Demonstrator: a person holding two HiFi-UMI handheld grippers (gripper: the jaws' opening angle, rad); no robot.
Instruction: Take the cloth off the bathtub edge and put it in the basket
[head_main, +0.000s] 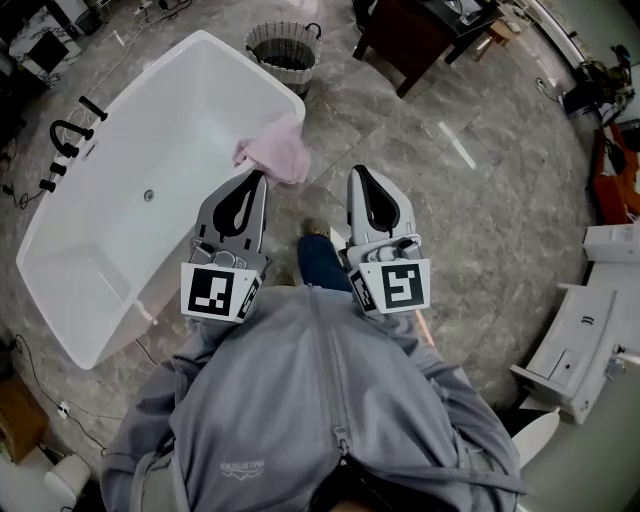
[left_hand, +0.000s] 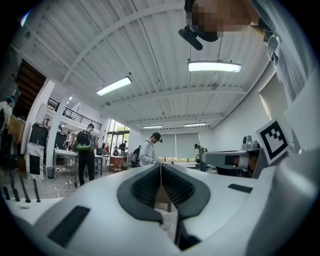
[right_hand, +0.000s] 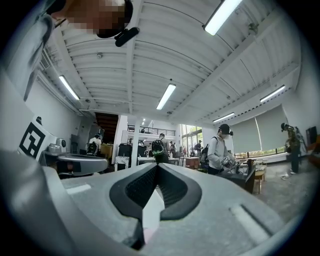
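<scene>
Open floor (head_main: 450, 220) between bathtub (head_main: 130, 235) and dark table (head_main: 405, 45); basket (head_main: 285, 76) beyond bathtub corner.

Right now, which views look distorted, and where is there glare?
Head view: wide-angle bending at the edges, a bright glare streak on the floor, the cloth sharp. Left gripper view: strong fisheye, dark corners, ceiling lamp overexposed. Right gripper view: same fisheye, dark corners.

No writing can be read anywhere. The grey jacket (head_main: 300, 400) carries a small printed mark low on its front (too small and blurred to make out), and the two marker cubes (head_main: 218, 292) show only black-and-white square patterns, no letters.
</scene>
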